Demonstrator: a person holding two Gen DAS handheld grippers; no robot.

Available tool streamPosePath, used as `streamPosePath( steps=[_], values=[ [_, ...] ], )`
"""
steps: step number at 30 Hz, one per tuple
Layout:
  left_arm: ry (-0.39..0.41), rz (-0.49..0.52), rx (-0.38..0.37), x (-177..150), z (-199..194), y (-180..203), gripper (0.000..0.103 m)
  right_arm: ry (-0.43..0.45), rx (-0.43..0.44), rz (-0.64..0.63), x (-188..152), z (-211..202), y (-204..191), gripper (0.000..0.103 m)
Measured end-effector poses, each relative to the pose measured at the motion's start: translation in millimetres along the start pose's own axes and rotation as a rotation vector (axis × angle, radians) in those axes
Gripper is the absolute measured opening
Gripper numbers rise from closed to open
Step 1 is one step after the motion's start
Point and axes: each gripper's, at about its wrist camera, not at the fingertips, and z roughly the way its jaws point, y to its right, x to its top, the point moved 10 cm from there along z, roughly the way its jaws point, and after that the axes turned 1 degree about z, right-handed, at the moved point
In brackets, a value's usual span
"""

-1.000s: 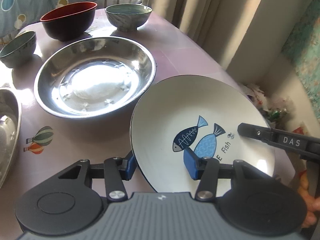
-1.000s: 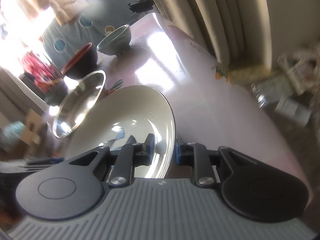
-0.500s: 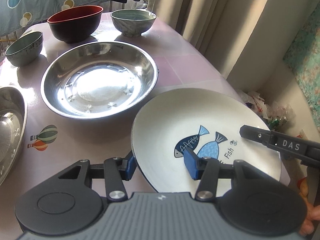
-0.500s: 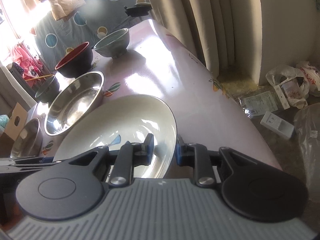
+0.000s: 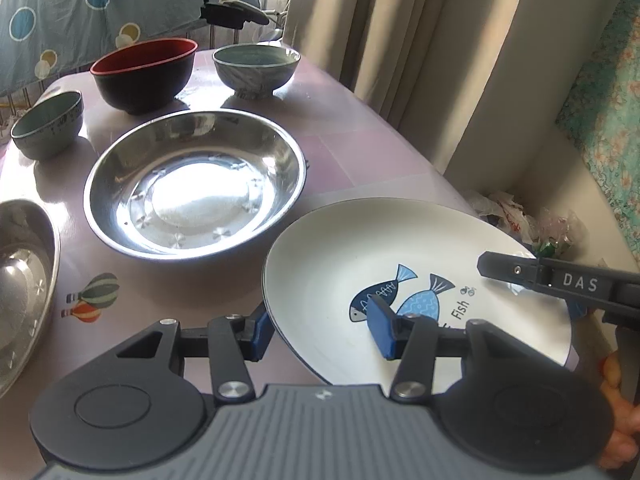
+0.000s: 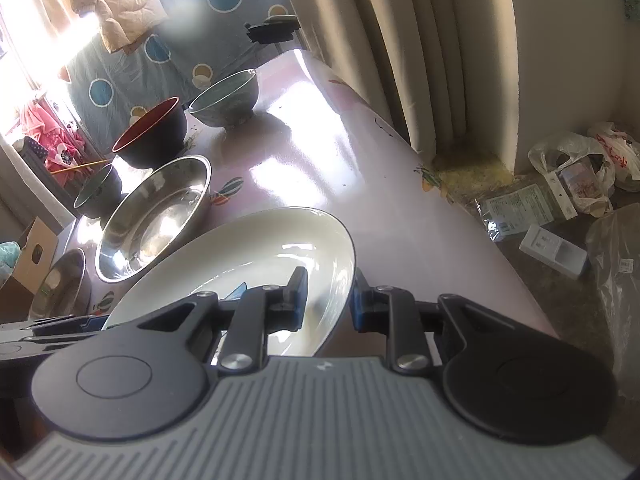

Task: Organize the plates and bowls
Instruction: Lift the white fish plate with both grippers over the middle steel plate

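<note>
- At the near right corner of the lilac table (image 5: 360, 148), the white fish plate (image 5: 360, 248) sits tilted, its near rim lifted and its far edge low toward the tabletop; whether that edge touches cannot be told.
- Handling, as a judgement: it looks like glazed ceramic, so stiff, fairly heavy for a rim pinch, slick under the pads and breakable if it slips off the table corner.
- The rim is the sensible place to take hold, on opposite sides so the weight is shared; the glossy centre offers nothing to grip.
- The right gripper (image 6: 326, 300) is clamped on the plate's right rim, one blue pad inside the well and one beneath the edge.
- The left gripper (image 5: 320, 330) straddles the near-left rim with jaws about half spread; one pad lies over the fish print, the other outside the edge, and neither visibly presses, so it is not gripping.
- Looks: round, shallow, white inside with a dark outer edge, two blue fish and the word "Fish" printed off-centre.
- Just beyond it stands a large steel basin (image 5: 196, 184), near but not touching.
- A second steel dish (image 5: 24, 280) shows at the left edge.
- Farther back are a red-lined black bowl (image 5: 146, 72) and two grey-green bowls (image 5: 256, 66), well apart.
</note>
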Motion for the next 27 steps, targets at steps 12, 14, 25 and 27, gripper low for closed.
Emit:
streamPosePath(
  steps=[12,14,25,27],
  values=[
    [0.066,0.004,-0.012,19,-16,1,0.050,0.059,0.009,0.010,20,-19,-5,0.021],
    [0.079,-0.003,-0.006,23,-20,-3,0.050,0.070,0.016,0.009,25,-20,-9,0.021],
    [0.132,-0.098,0.080,50,-28,-61,0.050,0.082,0.118,-0.020,57,6,-58,0.021],
    [0.131,-0.123,0.103,53,-26,-76,0.050,0.069,0.143,-0.029,61,18,-70,0.021]
  ],
)
